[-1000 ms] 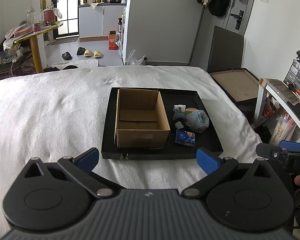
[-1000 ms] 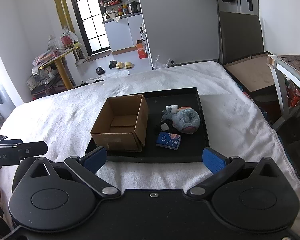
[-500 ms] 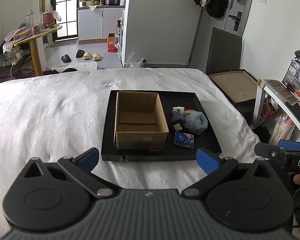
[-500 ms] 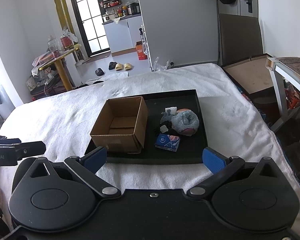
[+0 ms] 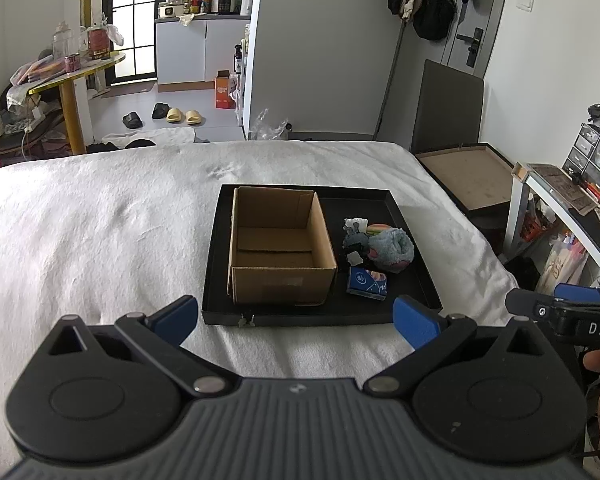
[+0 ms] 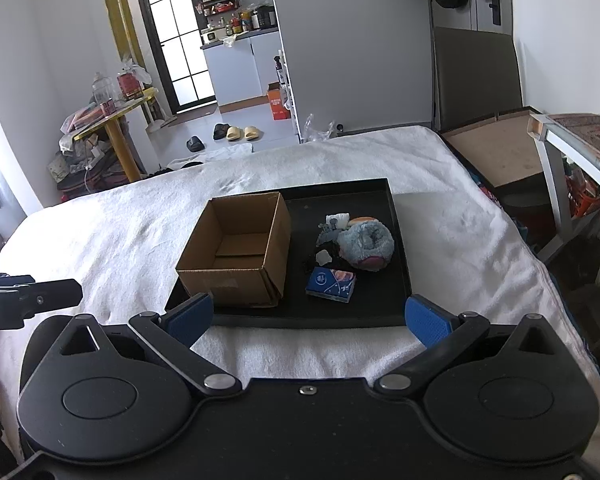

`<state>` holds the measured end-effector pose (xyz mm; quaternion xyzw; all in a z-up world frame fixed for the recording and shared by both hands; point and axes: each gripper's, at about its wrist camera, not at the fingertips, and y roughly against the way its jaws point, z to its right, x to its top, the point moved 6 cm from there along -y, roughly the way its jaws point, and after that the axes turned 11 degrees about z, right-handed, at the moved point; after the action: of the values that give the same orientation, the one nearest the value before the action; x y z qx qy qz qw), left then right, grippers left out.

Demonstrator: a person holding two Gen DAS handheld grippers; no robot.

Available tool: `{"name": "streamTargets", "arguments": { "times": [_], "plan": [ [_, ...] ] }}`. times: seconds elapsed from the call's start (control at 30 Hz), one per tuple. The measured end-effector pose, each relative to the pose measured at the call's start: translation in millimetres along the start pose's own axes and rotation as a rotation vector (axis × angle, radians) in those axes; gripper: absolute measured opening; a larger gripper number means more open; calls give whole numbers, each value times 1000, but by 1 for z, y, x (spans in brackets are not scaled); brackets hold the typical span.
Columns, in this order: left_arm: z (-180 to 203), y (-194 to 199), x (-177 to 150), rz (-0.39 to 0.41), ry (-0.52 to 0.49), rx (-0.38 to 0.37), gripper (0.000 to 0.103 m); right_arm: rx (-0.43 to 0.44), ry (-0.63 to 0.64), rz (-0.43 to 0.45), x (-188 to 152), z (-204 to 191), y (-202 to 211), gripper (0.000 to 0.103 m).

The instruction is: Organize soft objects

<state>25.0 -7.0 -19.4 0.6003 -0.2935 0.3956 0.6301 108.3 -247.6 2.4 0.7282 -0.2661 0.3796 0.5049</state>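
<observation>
A black tray (image 5: 216, 256) (image 6: 400, 240) lies on the white bed. On its left half stands an open, empty cardboard box (image 5: 280, 256) (image 6: 236, 256). To the box's right lies a pile of soft things: a fluffy blue plush (image 5: 392, 250) (image 6: 366, 246), a small dark grey toy (image 5: 354, 242) (image 6: 328, 228), a striped piece (image 5: 378, 228) and a blue tissue pack (image 5: 367, 283) (image 6: 332, 285). My left gripper (image 5: 296, 320) hangs open short of the tray's near edge, holding nothing. My right gripper (image 6: 306, 318) is open too, also short of the tray.
The white blanket (image 5: 100, 232) covers the bed all round the tray. A framed board (image 5: 468, 176) leans off the bed's right side, beside a cluttered desk (image 5: 572, 200). Past the bed's far edge are slippers (image 5: 184, 115) on the floor and a yellow table (image 5: 72, 76).
Both grippers have pulled back and risen slightly, so the tray looks a little smaller and farther off. Both stay open. Nothing on the tray has moved.
</observation>
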Motion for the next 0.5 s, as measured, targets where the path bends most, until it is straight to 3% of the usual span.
{"name": "streamTargets", "arguments": {
  "times": [0.5],
  "plan": [
    [-2, -11, 2, 15, 3, -4, 103, 13, -14, 3, -6, 3, -14, 103]
  ]
}}
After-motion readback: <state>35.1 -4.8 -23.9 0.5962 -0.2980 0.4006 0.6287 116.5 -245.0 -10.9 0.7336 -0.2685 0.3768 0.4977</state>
